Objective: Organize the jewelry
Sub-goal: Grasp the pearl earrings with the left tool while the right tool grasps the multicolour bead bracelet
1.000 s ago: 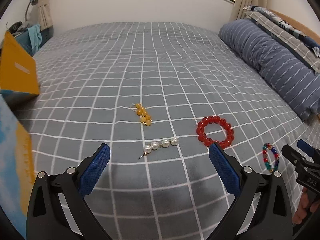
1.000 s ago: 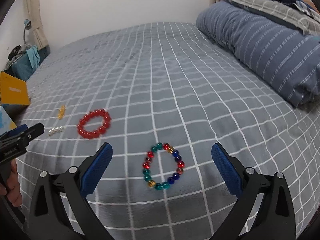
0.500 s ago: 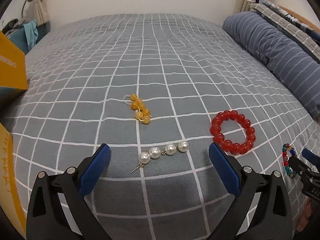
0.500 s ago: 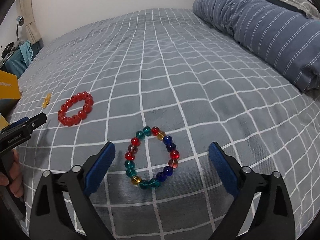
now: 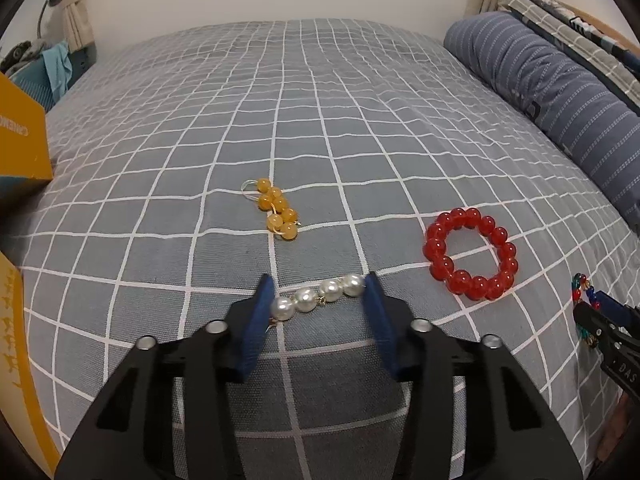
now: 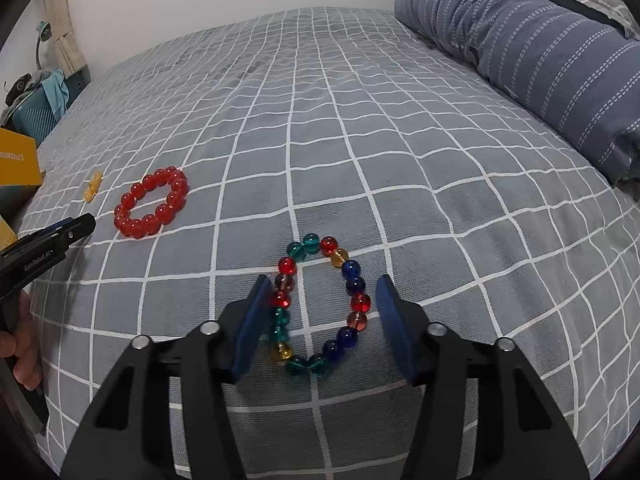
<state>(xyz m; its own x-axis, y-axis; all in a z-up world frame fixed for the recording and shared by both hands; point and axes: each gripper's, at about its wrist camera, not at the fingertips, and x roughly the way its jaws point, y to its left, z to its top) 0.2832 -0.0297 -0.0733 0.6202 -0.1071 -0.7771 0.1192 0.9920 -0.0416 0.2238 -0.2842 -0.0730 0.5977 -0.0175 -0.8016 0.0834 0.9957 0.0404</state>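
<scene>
On the grey checked bed, my left gripper (image 5: 318,294) is low over a short string of white pearls (image 5: 318,298); its blue pads bracket the string's two ends, partly closed and touching or nearly touching. My right gripper (image 6: 322,300) straddles a multicoloured bead bracelet (image 6: 354,302), pads close on either side, half closed. A red bead bracelet (image 5: 470,254) lies between the two grippers and also shows in the right wrist view (image 6: 150,202). An amber bead piece (image 5: 276,208) lies beyond the pearls.
A yellow box (image 5: 22,136) stands at the bed's left edge, with more yellow card (image 5: 16,360) close at the left. A striped blue pillow (image 6: 532,56) runs along the right side. A teal case (image 6: 36,114) sits off the bed's far left corner.
Both grippers have moved forward and down onto their pieces, and both jaws have narrowed from wide open to closely bracketing the pearls and the multicoloured bracelet.
</scene>
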